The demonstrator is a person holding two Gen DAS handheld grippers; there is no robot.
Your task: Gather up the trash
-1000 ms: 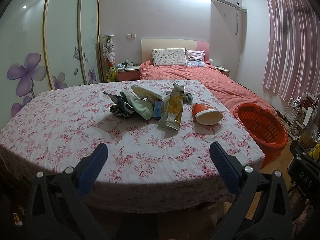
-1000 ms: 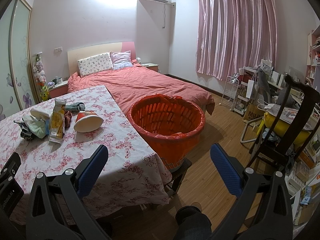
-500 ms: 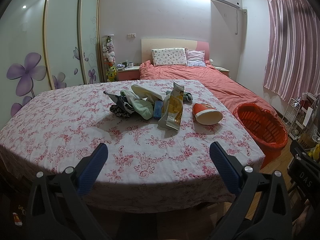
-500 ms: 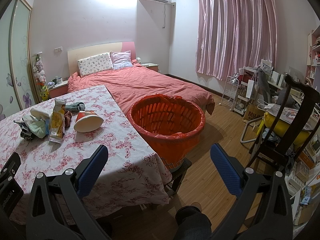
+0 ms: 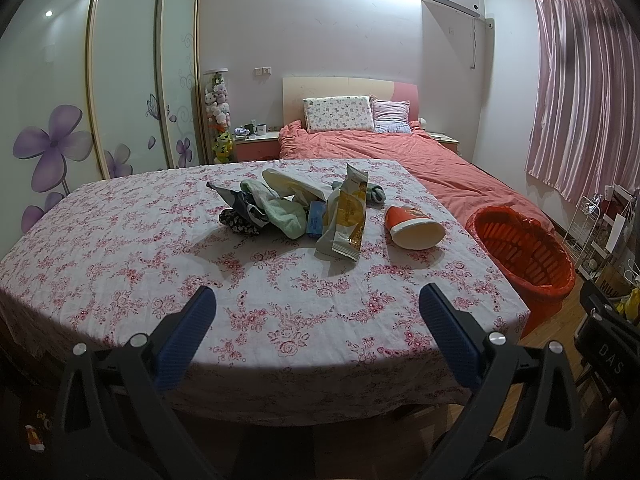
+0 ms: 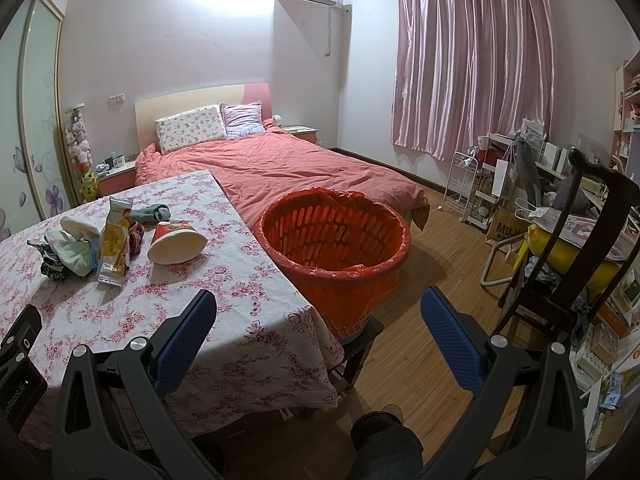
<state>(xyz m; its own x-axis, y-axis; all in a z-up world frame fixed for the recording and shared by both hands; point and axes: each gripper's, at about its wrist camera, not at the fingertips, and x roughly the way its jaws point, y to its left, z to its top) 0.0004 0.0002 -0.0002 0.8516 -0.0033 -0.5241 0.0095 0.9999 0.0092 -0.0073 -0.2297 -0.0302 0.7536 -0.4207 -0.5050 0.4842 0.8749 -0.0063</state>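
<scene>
A pile of trash lies on the floral tablecloth (image 5: 120, 248): a yellow snack wrapper (image 5: 346, 216), a tipped red paper cup (image 5: 414, 228), a small blue packet (image 5: 316, 220), and crumpled cloths and socks (image 5: 276, 208). The wrapper (image 6: 114, 246) and cup (image 6: 176, 242) also show in the right wrist view. An orange bin (image 6: 332, 248) with a red liner stands beside the table's right edge. My left gripper (image 5: 316, 316) is open and empty, near the table's front edge. My right gripper (image 6: 318, 316) is open and empty, in front of the bin.
A bed with a pink cover (image 6: 304, 168) lies behind the table and bin. A dark wooden chair (image 6: 568, 264) and cluttered shelves (image 6: 500, 184) stand at the right. A sliding wardrobe (image 5: 120, 80) lines the left wall. Wooden floor (image 6: 440, 280) lies around the bin.
</scene>
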